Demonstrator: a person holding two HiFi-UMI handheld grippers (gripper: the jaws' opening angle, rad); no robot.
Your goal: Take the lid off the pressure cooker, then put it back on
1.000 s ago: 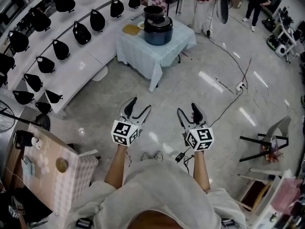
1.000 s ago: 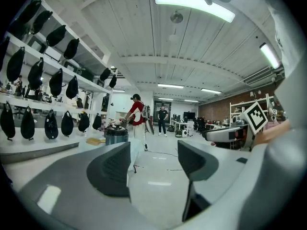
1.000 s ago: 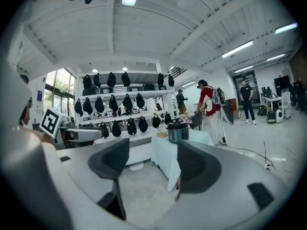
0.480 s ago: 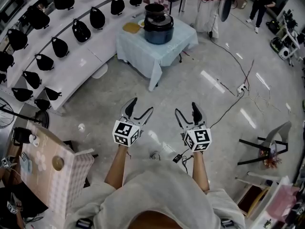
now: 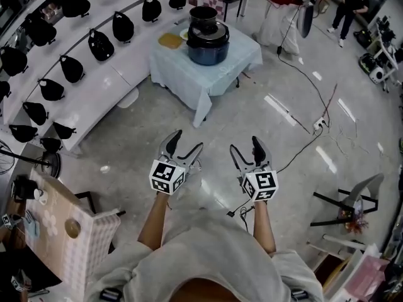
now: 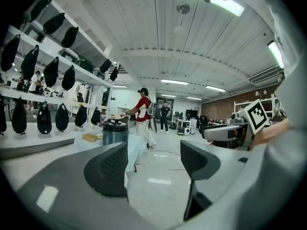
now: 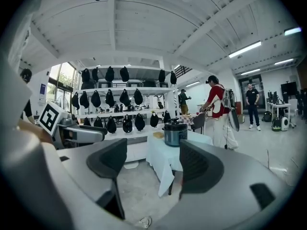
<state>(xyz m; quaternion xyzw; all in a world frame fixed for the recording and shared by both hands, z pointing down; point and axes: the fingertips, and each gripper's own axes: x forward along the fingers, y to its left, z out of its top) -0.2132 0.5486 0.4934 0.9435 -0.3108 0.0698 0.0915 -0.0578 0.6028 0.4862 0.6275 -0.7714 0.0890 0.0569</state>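
Pressure cooker (image 5: 208,41), dark blue with its black lid (image 5: 204,16) on, stands on a table (image 5: 182,74) draped in pale cloth, well apart from both tongs. A flat yellow thing (image 5: 170,40), perhaps a mat, lies just beside it. White shelves (image 5: 88,99) hung with black bags (image 5: 101,44) curve along the left, and a cable (image 5: 306,74) trails over the floor (image 5: 252,112) on the right. Left tongs (image 5: 188,139) and right tongs (image 5: 244,144) have just been opening and gape wide. Nothing is between their jaws, and both are held over the floor short of the table.
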